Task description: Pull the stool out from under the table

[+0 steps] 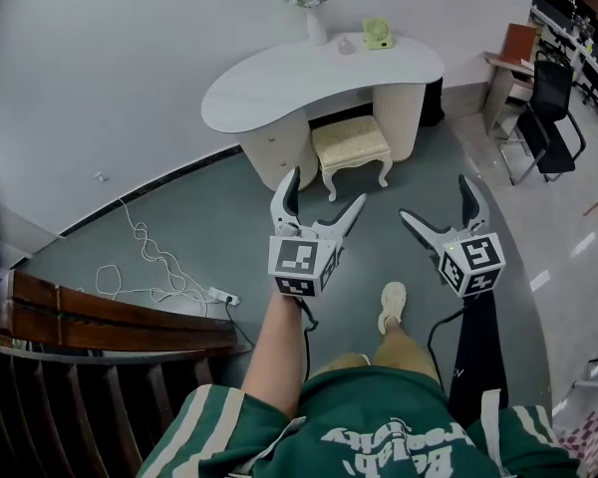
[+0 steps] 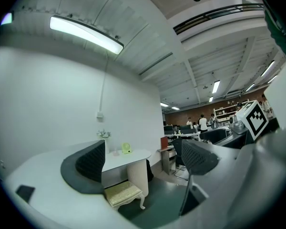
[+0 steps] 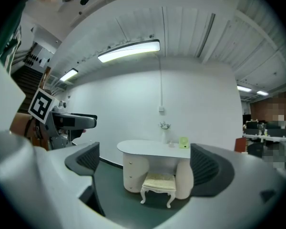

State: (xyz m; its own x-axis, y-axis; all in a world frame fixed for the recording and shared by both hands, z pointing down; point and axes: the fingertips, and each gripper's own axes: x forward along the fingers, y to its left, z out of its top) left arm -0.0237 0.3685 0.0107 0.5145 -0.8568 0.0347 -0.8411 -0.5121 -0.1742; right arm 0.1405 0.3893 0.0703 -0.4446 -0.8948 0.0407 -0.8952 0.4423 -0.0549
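Grey floor. Stool: 12 o'clock, tucked under tabletop. Left tool, right tool: wide, empty, well apart from it. Advised: close in, clamp seat rim, pull straight.

Glossy white table, padded cream fabric stool, ribbed fingers

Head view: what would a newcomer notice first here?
The white curved table against the wall, with a cream-cushioned stool tucked partly under it between its two pedestals. In the foreground the left gripper and right gripper point toward it, jaws apart and empty, well short of the stool. A vase and a small green item stand on the tabletop.
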